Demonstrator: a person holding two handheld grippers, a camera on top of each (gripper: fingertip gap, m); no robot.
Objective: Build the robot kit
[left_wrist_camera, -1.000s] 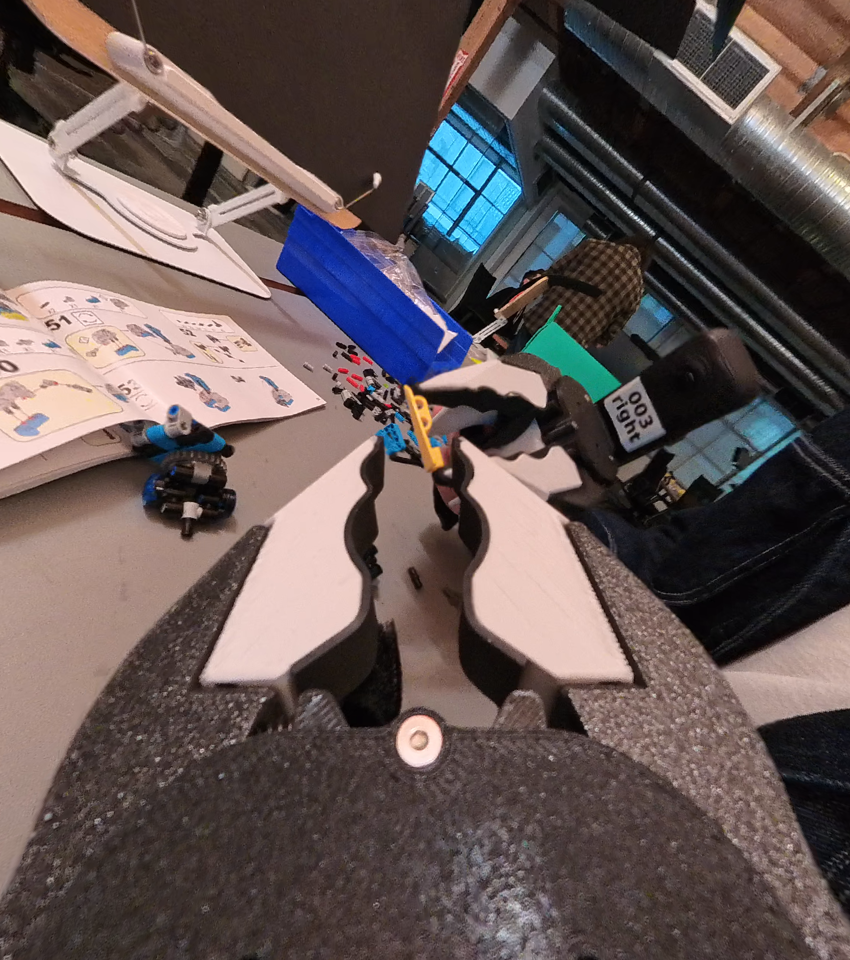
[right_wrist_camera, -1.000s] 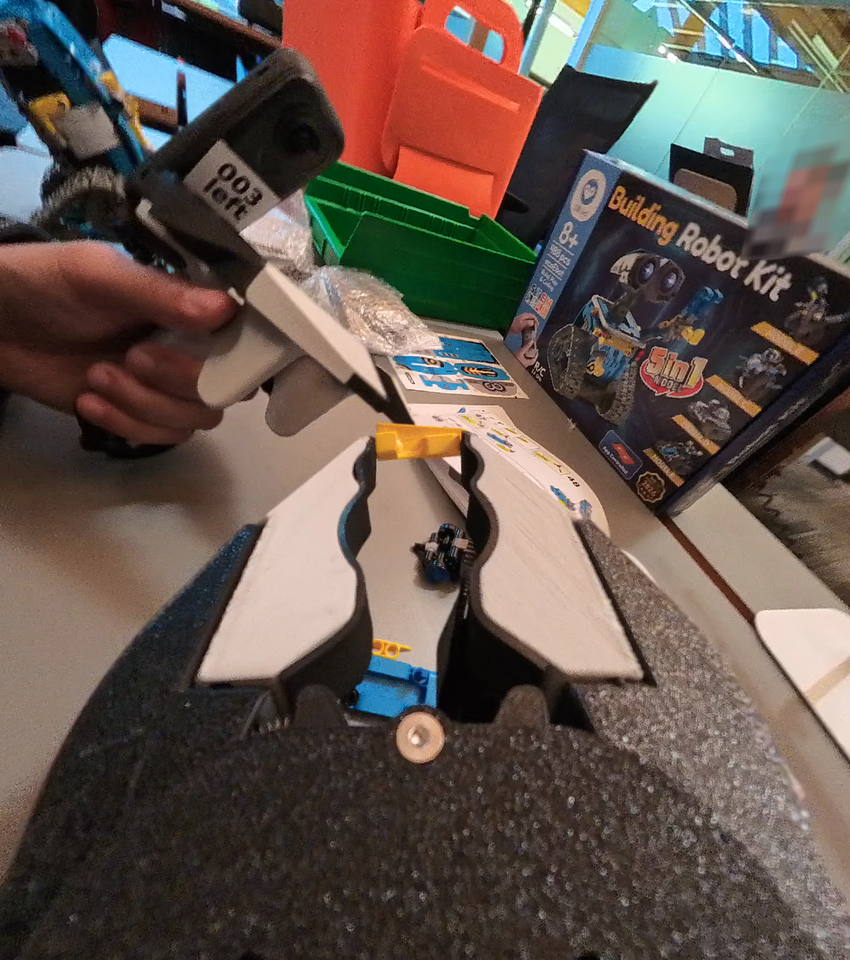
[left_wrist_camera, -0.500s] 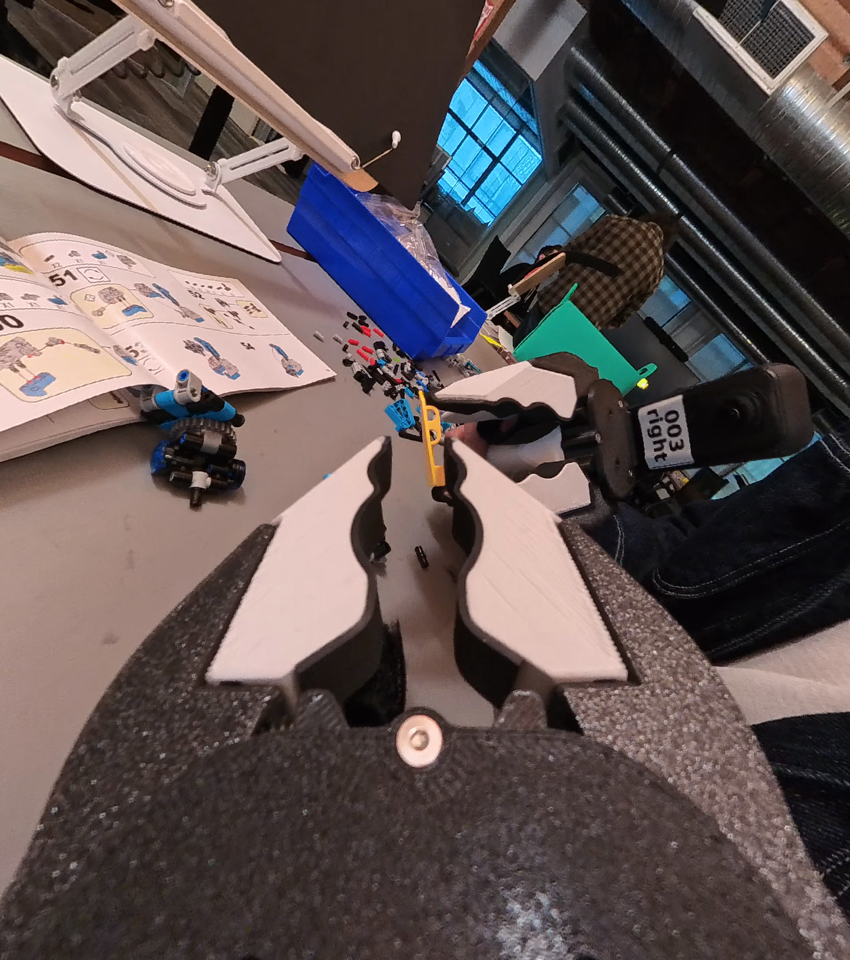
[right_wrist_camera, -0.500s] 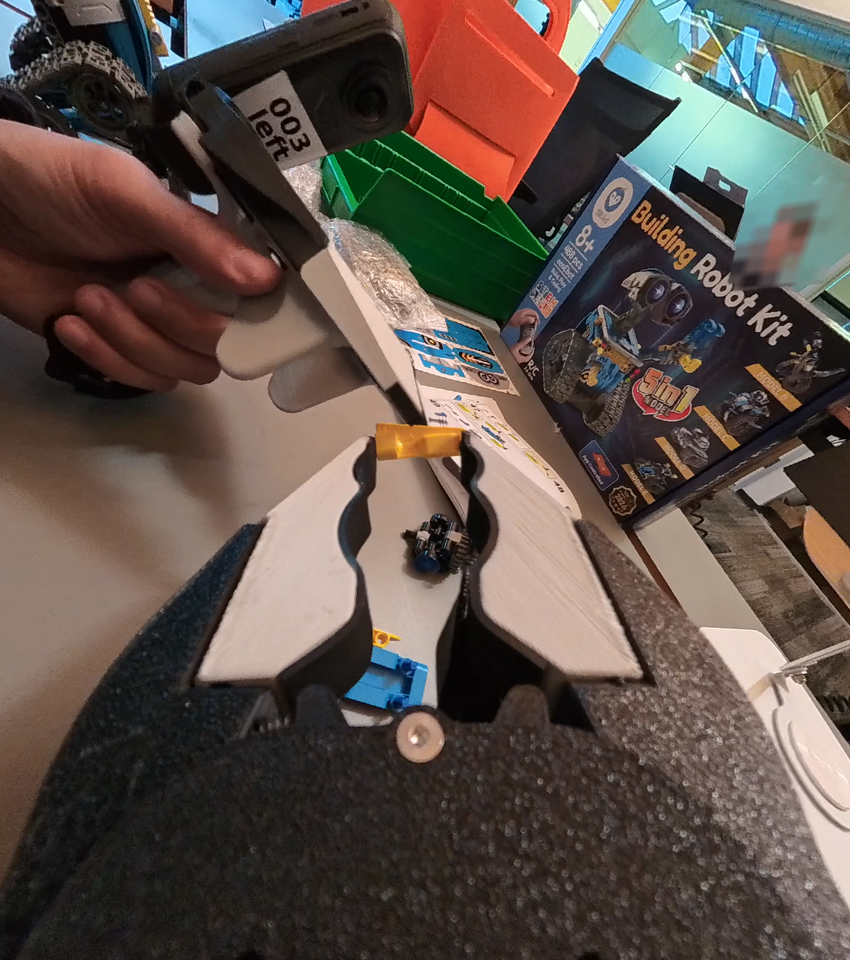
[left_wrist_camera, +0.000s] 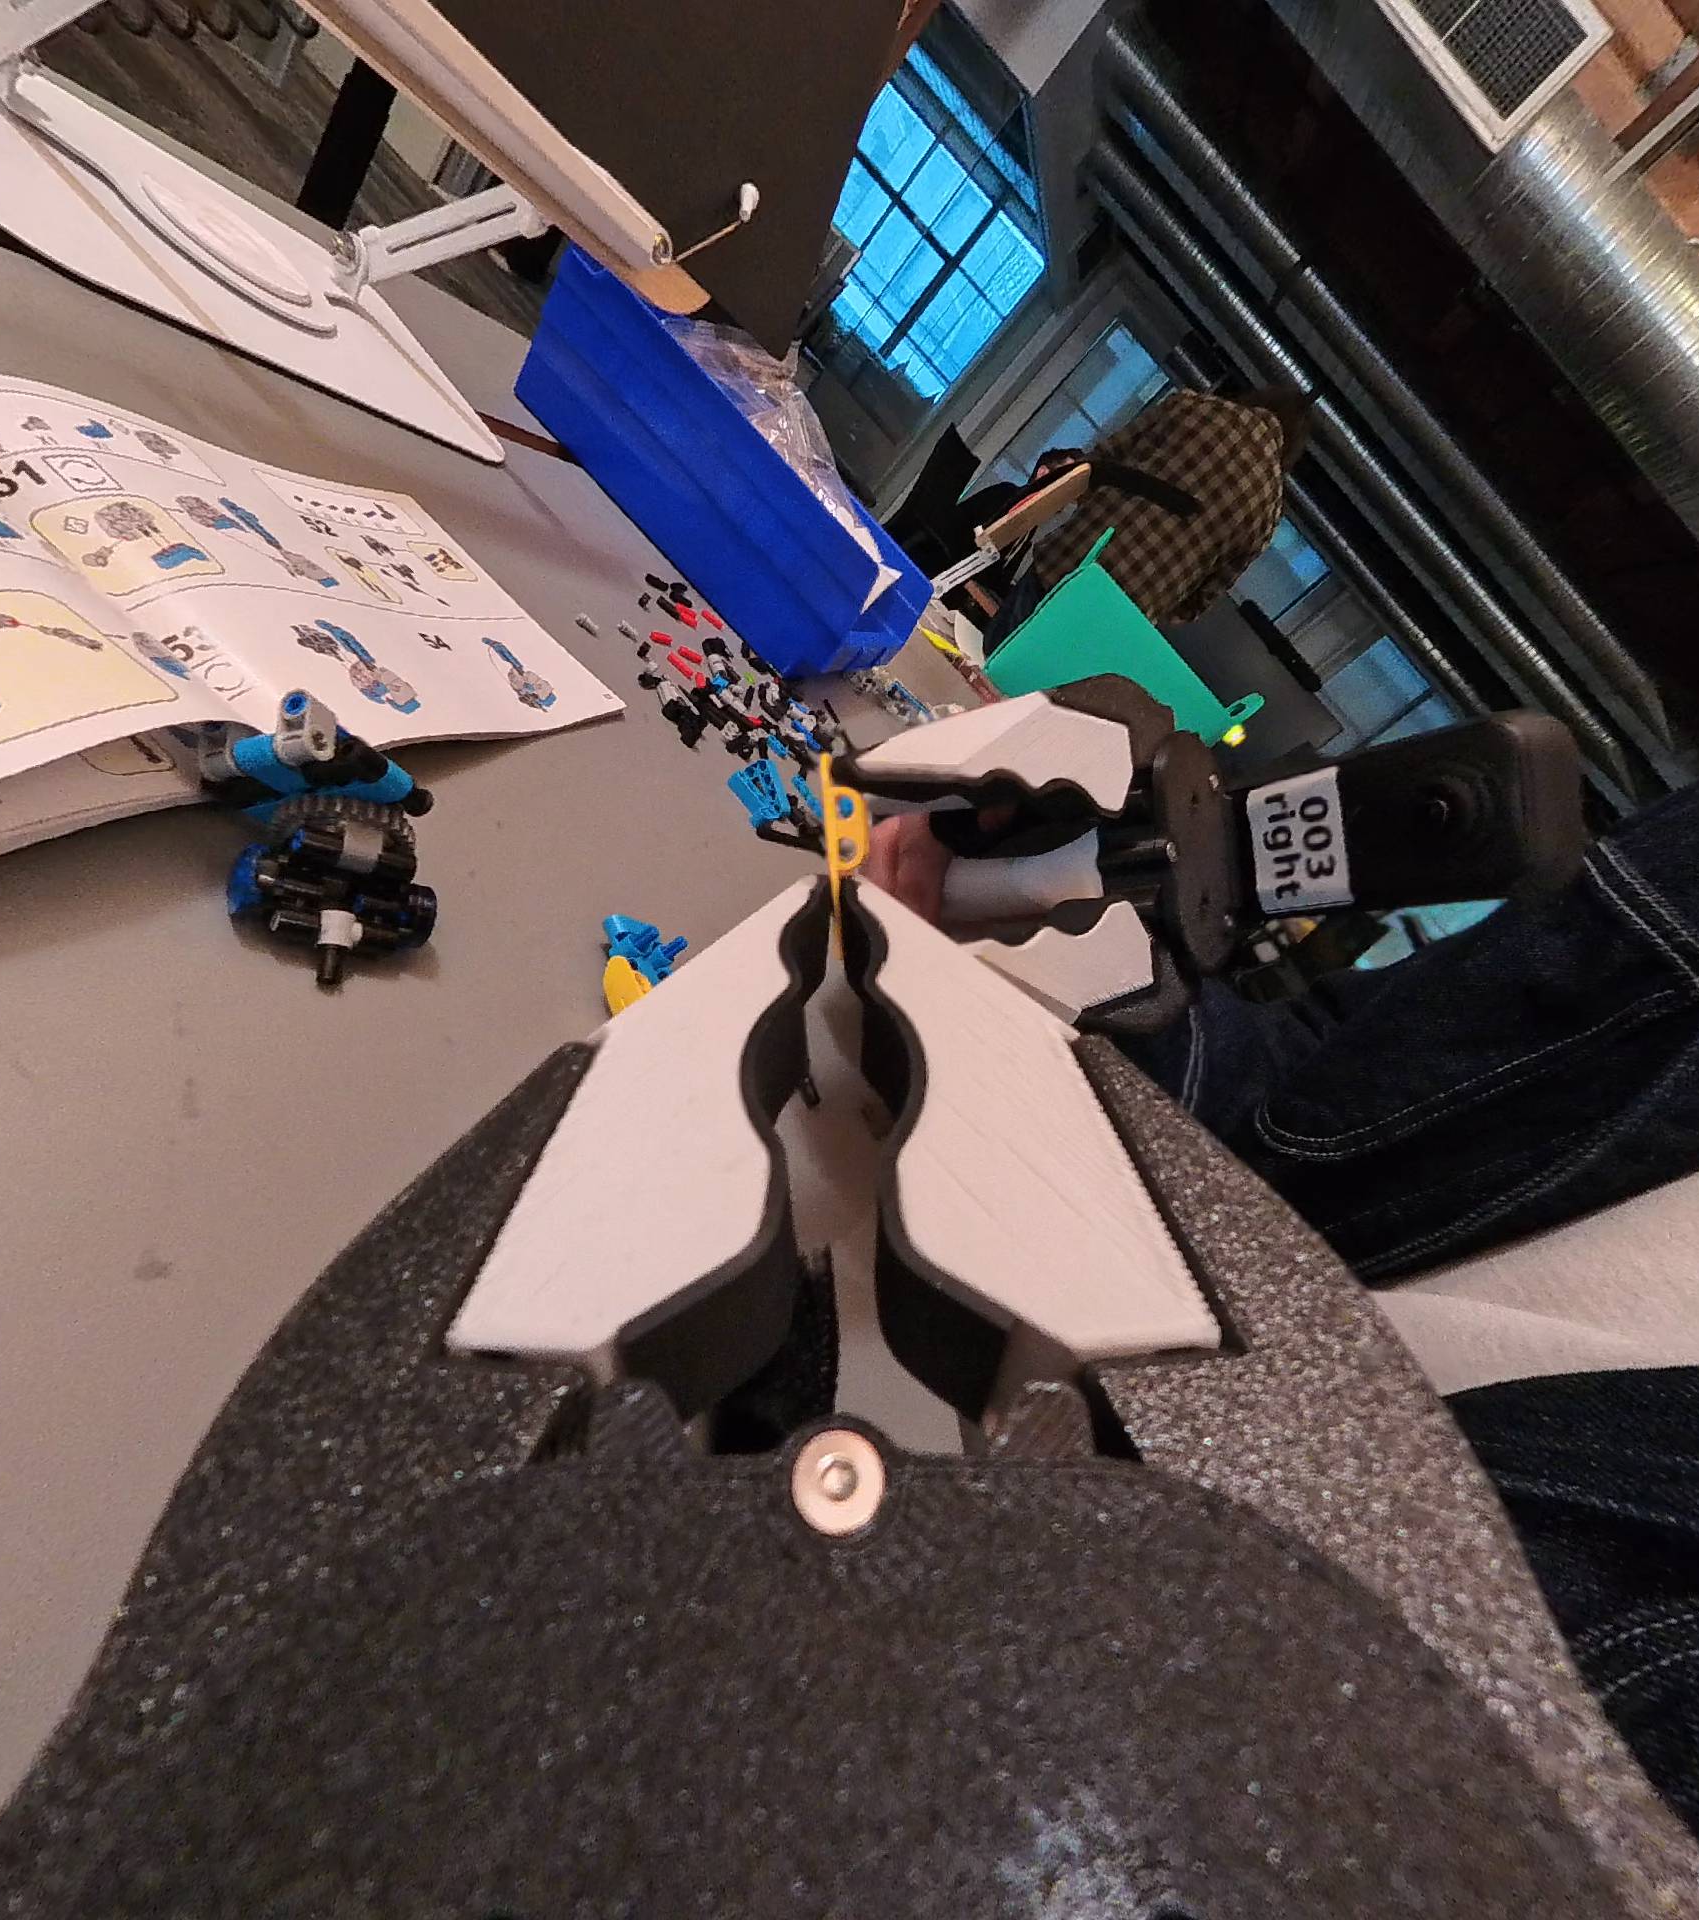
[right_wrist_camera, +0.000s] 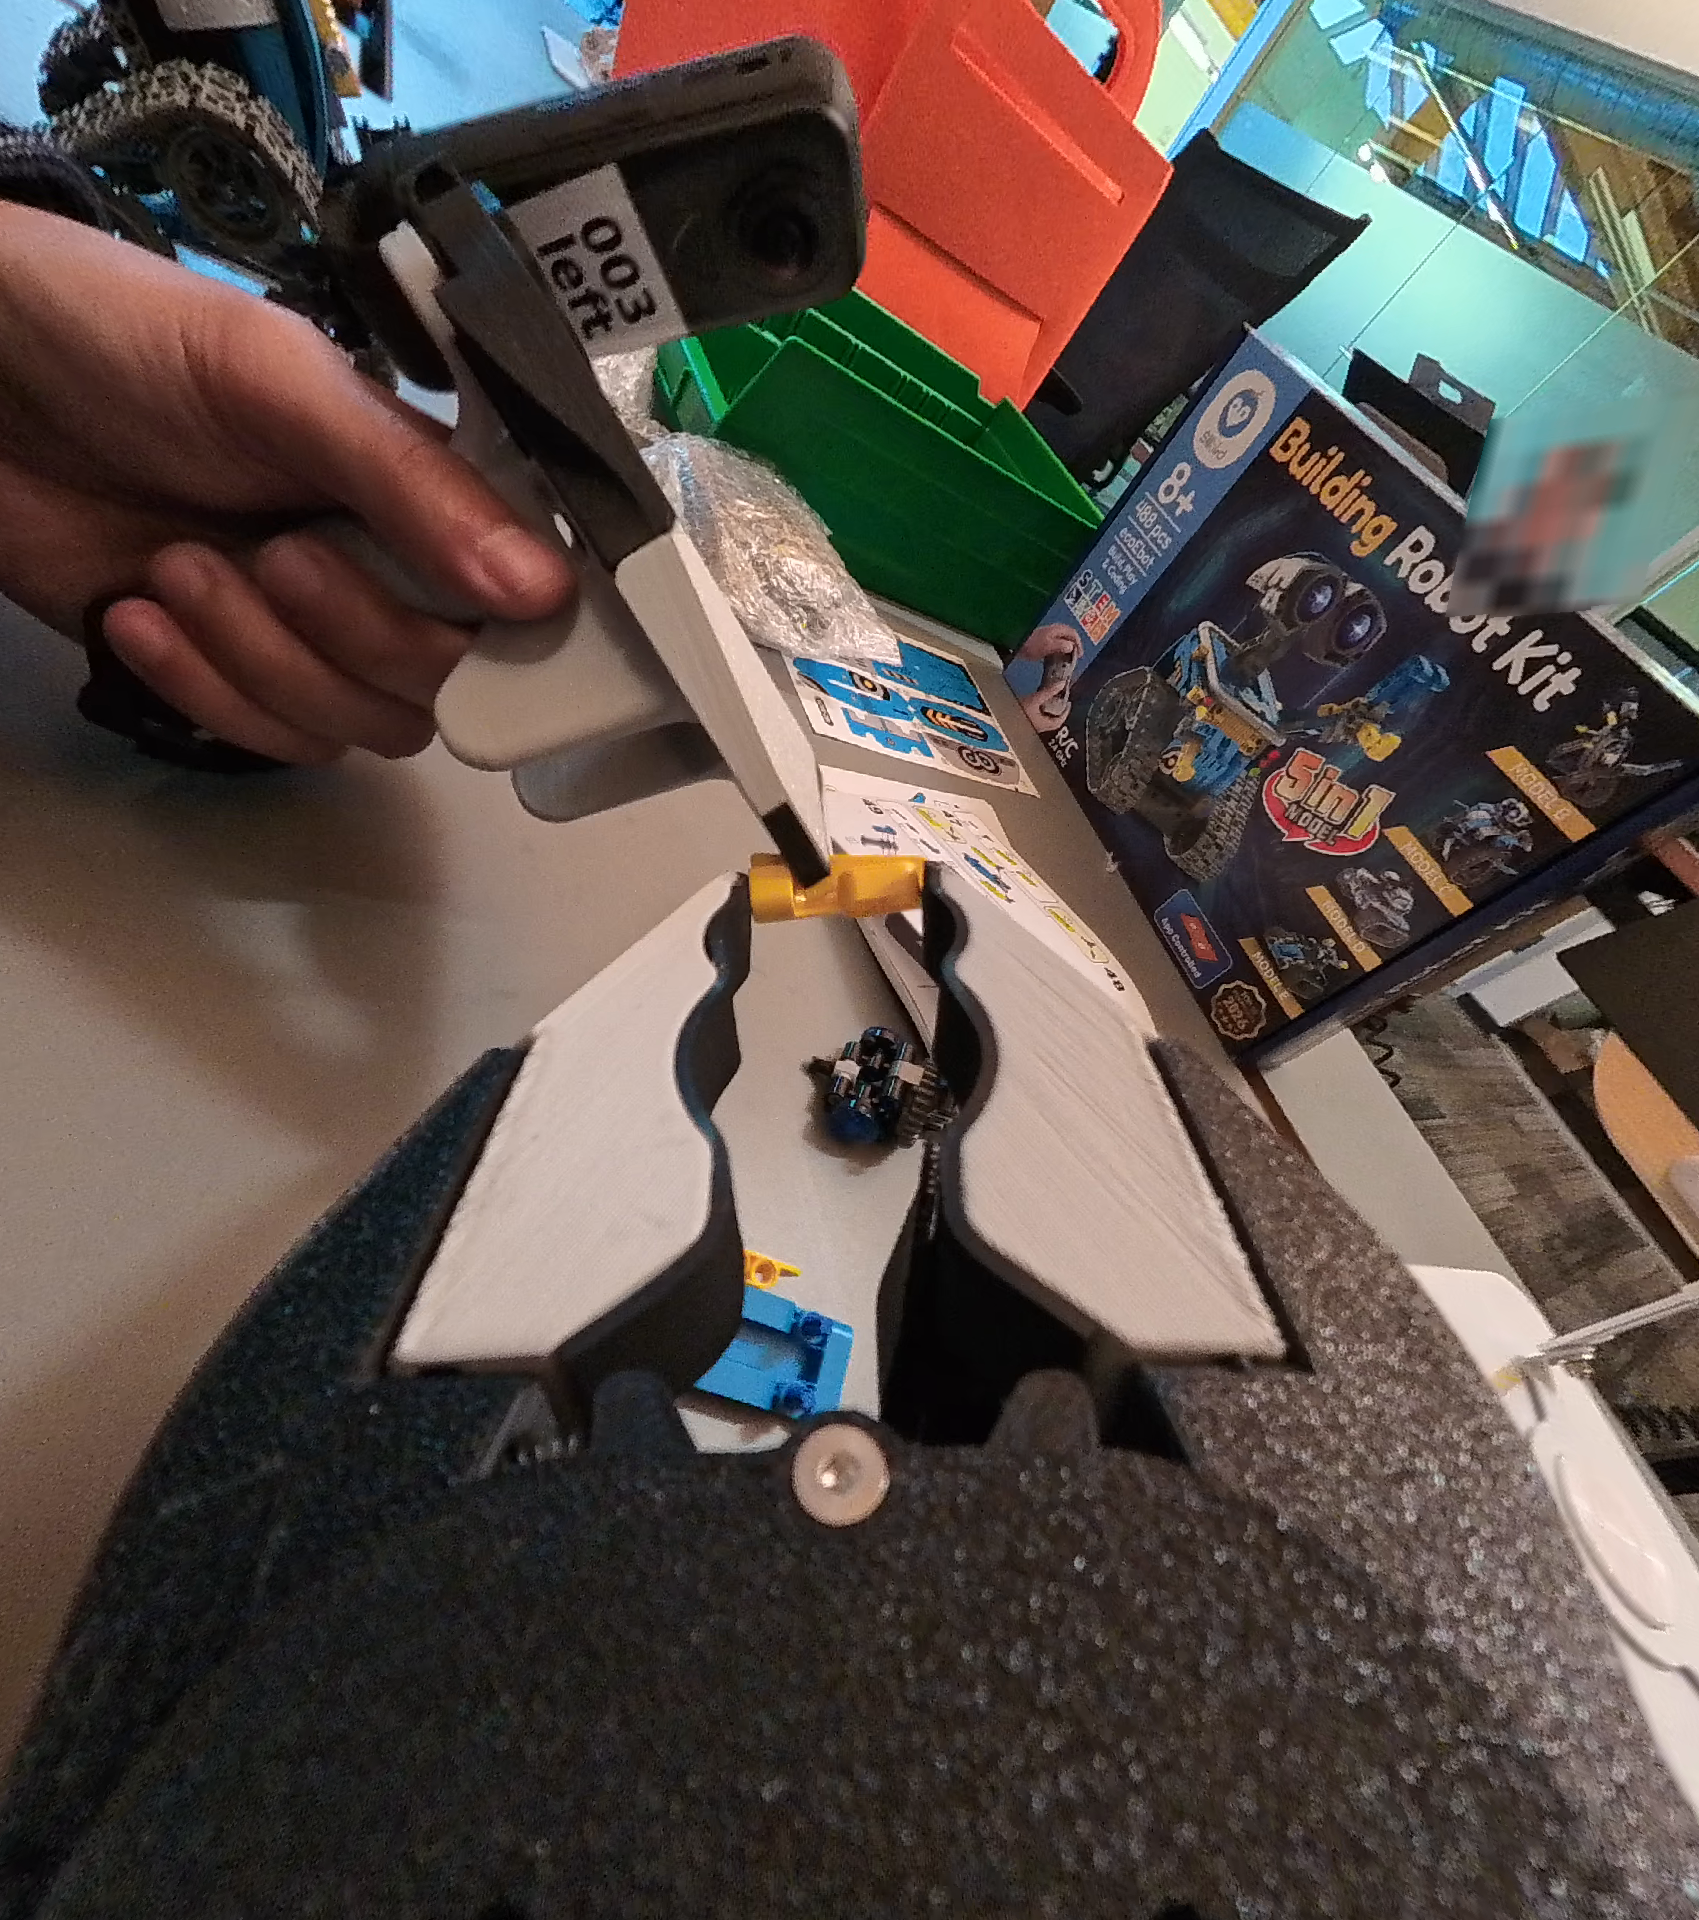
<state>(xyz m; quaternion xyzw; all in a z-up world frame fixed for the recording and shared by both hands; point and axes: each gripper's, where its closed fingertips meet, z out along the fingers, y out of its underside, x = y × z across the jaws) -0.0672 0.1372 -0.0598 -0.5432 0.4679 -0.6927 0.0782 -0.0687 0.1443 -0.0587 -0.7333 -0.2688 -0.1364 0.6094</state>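
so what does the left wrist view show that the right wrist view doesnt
Only the left wrist view shows the blue bin, the pile of small loose parts beside it and a person in a checked shirt far off.

Only the right wrist view shows the kit box, the green bins, the orange carrier, the sticker sheet and the hand on the left gripper.

Both show the yellow piece with both grippers' jaws closed on it, the small black-and-blue assembly, the open instruction booklet and the grey table.
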